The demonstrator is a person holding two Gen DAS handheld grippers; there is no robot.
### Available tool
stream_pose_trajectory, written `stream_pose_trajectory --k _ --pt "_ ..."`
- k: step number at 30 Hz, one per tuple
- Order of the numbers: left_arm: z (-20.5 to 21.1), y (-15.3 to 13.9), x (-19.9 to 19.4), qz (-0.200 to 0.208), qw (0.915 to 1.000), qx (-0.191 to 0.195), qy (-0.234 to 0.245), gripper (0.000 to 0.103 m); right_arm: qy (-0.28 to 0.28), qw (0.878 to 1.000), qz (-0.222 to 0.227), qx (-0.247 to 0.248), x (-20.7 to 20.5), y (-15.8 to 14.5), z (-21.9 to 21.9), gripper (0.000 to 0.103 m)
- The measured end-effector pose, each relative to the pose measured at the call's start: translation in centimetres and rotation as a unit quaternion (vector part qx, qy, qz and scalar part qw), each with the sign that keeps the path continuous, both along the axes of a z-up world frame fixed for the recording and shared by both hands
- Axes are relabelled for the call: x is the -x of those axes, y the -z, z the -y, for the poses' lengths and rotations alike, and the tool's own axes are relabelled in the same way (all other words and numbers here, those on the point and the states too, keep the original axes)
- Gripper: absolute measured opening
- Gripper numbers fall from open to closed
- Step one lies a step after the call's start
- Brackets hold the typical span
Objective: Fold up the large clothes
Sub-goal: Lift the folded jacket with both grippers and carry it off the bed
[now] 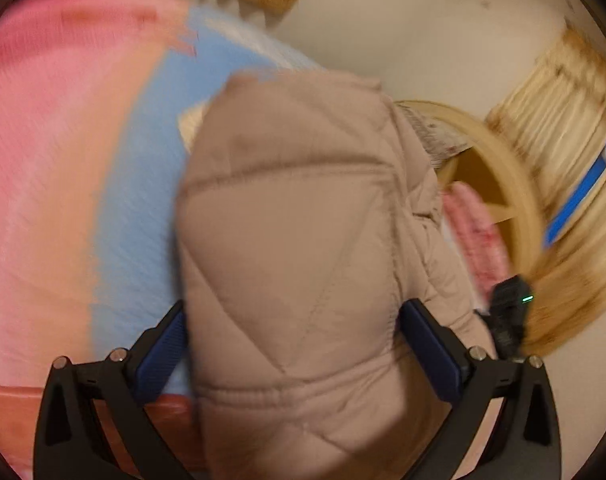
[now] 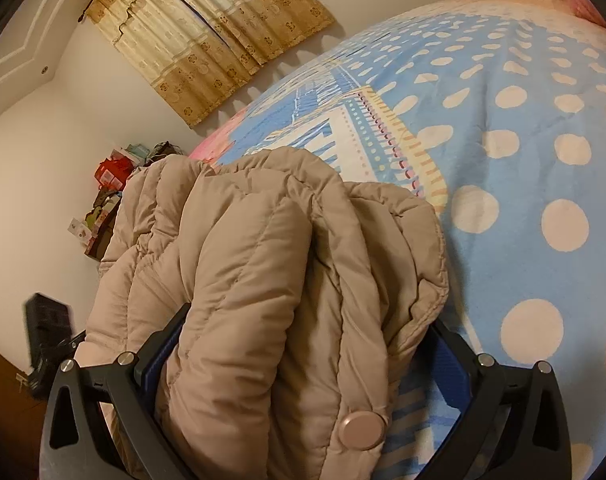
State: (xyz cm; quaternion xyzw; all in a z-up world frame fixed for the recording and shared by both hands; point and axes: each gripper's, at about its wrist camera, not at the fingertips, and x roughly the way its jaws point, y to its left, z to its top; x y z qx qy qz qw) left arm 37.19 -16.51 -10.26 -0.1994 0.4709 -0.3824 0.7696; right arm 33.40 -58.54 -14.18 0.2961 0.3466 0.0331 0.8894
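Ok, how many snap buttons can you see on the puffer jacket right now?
1: a round snap button low on the beige puffer jacket, near the right gripper. None shows in the blurred left view; folds may hide others.

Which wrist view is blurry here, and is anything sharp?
Left wrist view: motion blur smears the bedspread and curtain; the jacket is soft. Right wrist view: sharp, jacket seams and snap button crisp, warm dim light, fisheye bending.
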Motion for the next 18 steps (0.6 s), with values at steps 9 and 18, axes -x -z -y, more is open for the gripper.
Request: stream_pose_trajectory --k 9,18 --pt "-0.2 -3.5 4.6 0.066 0.9978 0.001 0.005 0.067 -0.077 0.994 -0.008 -0.073 1.2 -0.9 -2.9 0.068" --pt "-9.5 -8.9 14.8 0.108 0.9937 -0.014 -0.028 0.067 -0.165 0.976 0.015 -0.140 9.2 -3.4 -12.2 0.060"
